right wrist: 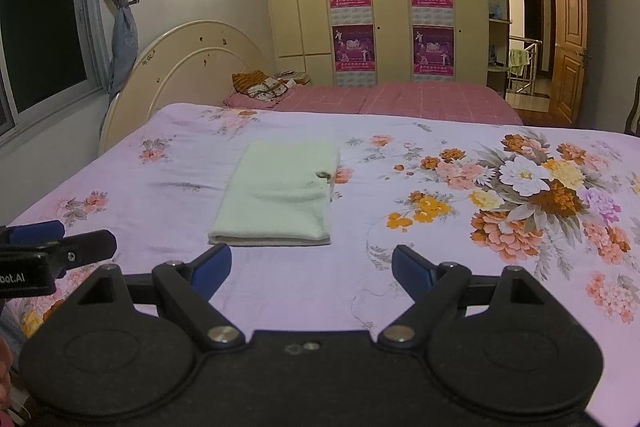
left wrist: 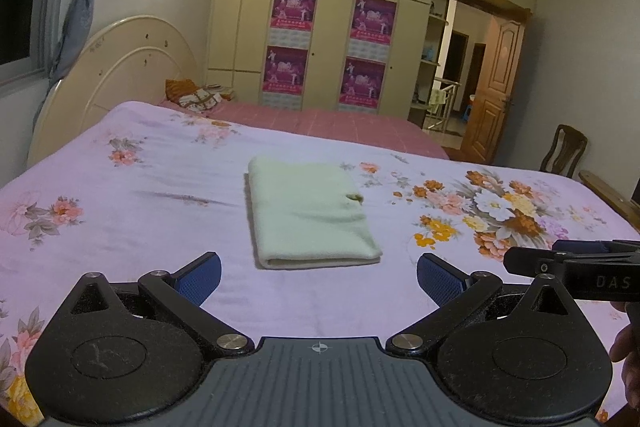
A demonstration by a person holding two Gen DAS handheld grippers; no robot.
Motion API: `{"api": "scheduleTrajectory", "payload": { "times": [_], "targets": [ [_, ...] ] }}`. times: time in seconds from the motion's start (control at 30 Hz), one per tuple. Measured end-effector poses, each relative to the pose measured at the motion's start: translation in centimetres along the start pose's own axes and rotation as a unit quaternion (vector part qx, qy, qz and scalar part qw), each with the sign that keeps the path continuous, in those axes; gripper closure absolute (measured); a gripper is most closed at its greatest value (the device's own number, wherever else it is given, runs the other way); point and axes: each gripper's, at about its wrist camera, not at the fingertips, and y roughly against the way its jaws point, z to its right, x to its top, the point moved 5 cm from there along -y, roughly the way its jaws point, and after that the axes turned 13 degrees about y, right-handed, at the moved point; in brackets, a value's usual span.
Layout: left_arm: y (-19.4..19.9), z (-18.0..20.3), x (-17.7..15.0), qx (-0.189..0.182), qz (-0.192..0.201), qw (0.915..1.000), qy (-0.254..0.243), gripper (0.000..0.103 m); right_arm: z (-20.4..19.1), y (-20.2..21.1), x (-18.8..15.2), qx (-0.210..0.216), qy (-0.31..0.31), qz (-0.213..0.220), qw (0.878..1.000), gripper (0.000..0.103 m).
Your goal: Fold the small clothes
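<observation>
**Resting after a fold, both grippers empty**

Lying flat mid-bed, the pale green cloth (left wrist: 310, 213) is folded into a neat rectangle. Left gripper (left wrist: 319, 279) and right gripper (right wrist: 311, 264) hover just short of it, jaws wide, probably because the folding looks finished.

Black left gripper (left wrist: 319, 275), blue ribbed pads (left wrist: 438, 283), silver screws, white lettering

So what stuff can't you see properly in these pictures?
- Folded cloth: in both views its own top layer hides how many layers lie under it.
- Small mark on the cloth's edge: too small in both views to tell what it is.
- Posters on the wardrobe: writing too small and blurred.
- Right gripper: cut off by the left view's edge.
</observation>
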Motion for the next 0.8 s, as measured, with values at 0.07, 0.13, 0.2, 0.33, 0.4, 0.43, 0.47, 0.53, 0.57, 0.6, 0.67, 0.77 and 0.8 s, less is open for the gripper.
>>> {"api": "scheduleTrajectory", "payload": {
  "times": [0.07, 0.13, 0.2, 0.33, 0.4, 0.43, 0.47, 0.53, 0.57, 0.6, 0.67, 0.77, 0.8],
  "targets": [
    [-0.13, 0.11, 0.02, -0.001, 0.000, 1.0000, -0.001, 0.000, 0.00, -0.01, -0.02, -0.001, -0.001, 0.000, 1.000, 0.016],
    [-0.19, 0.16, 0.02, -0.002, 0.000, 1.0000, -0.002, 0.000, -0.04, -0.04, 0.02, -0.001, -0.001, 0.000, 1.000, 0.016],
    [-0.22, 0.24, 0.01, -0.002, 0.000, 1.0000, -0.003, 0.000, 0.03, -0.02, 0.02, -0.001, -0.001, 0.000, 1.000, 0.016],
    [-0.20, 0.30, 0.00, -0.002, 0.000, 1.0000, -0.006, 0.000, 0.10, 0.01, 0.02, -0.001, -0.002, 0.000, 1.000, 0.016],
    [-0.20, 0.32, 0.00, -0.002, 0.000, 1.0000, -0.007, 0.000, 0.09, -0.01, 0.01, -0.002, -0.002, 0.000, 1.000, 0.016],
    [-0.20, 0.33, 0.00, -0.002, 0.000, 1.0000, -0.008, 0.000, 0.08, -0.01, 0.01, -0.002, -0.002, 0.000, 1.000, 0.016],
    [-0.19, 0.34, 0.01, -0.002, 0.000, 1.0000, -0.007, 0.000, 0.12, 0.01, 0.01, -0.002, -0.002, 0.000, 1.000, 0.016],
    [-0.21, 0.35, 0.01, -0.002, 0.000, 1.0000, -0.008, 0.000, 0.09, -0.04, 0.02, -0.002, -0.004, 0.000, 1.000, 0.016],
    [-0.21, 0.34, 0.01, -0.002, 0.000, 1.0000, -0.008, 0.000, 0.09, -0.04, 0.02, -0.003, -0.003, 0.001, 1.000, 0.016],
    [-0.20, 0.33, 0.01, -0.002, 0.000, 1.0000, -0.007, 0.000, 0.10, -0.05, 0.02, -0.003, -0.002, 0.000, 1.000, 0.016],
    [-0.21, 0.35, 0.01, -0.002, 0.000, 1.0000, -0.008, 0.000, 0.10, -0.04, 0.01, -0.002, -0.003, 0.001, 1.000, 0.016],
    [-0.22, 0.34, 0.01, -0.002, -0.001, 1.0000, -0.008, 0.000, 0.02, 0.05, -0.03, -0.002, -0.003, 0.001, 1.000, 0.016],
    [-0.24, 0.34, 0.04, -0.002, -0.001, 1.0000, -0.008, 0.000, 0.01, 0.04, -0.03, -0.002, -0.003, 0.001, 1.000, 0.016]
  ]
}}
